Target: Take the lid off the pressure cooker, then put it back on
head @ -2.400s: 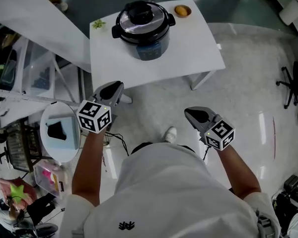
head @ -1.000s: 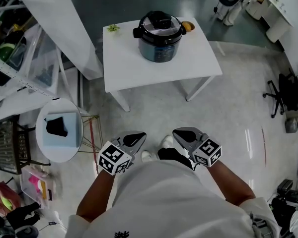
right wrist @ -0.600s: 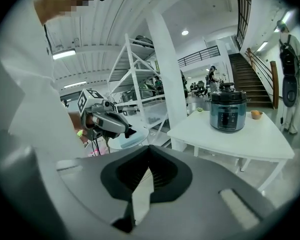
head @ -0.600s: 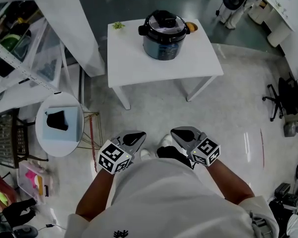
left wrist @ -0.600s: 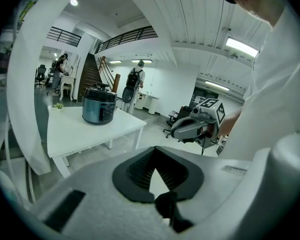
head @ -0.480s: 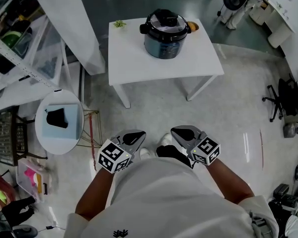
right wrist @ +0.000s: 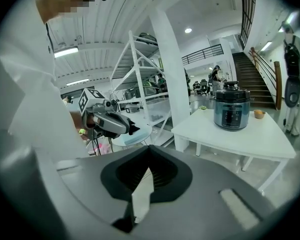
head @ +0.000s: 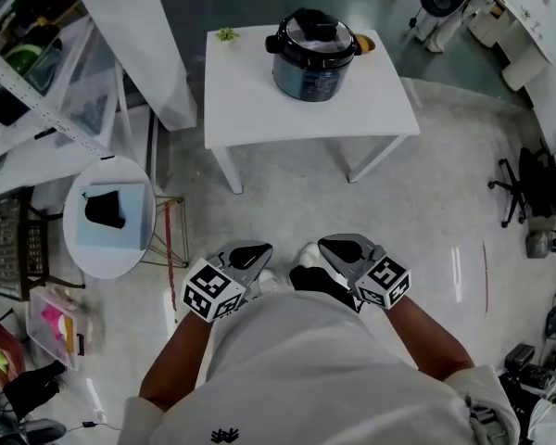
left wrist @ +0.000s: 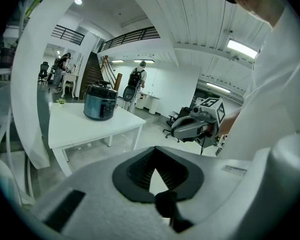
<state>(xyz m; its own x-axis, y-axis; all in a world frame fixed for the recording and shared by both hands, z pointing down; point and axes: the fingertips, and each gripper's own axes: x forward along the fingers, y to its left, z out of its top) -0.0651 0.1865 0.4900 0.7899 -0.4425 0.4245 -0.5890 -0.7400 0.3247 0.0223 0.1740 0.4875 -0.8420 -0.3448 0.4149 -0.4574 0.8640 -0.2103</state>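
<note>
The pressure cooker [head: 315,56], dark blue with a black lid [head: 314,30] seated on it, stands at the far side of a white table [head: 287,109]. It also shows in the left gripper view [left wrist: 100,102] and the right gripper view [right wrist: 231,109]. Both grippers are held close to the person's body, far short of the table. My left gripper [head: 250,253] is shut and empty, its tips meeting [left wrist: 154,149]. My right gripper [head: 341,246] is also shut with nothing in it [right wrist: 149,148]. The two point toward each other's side, each visible in the other's view.
An orange object [head: 364,43] and a small green plant [head: 226,34] sit on the table by the cooker. A round white side table [head: 107,216] with a black item stands left, beside shelving [head: 18,82] and a white column [head: 139,35]. An office chair [head: 537,184] is at the right.
Since the earliest frame both grippers have drawn in to the body and the table lies farther off. Over the last second the table has slid slightly up the view; both grippers stay shut.
</note>
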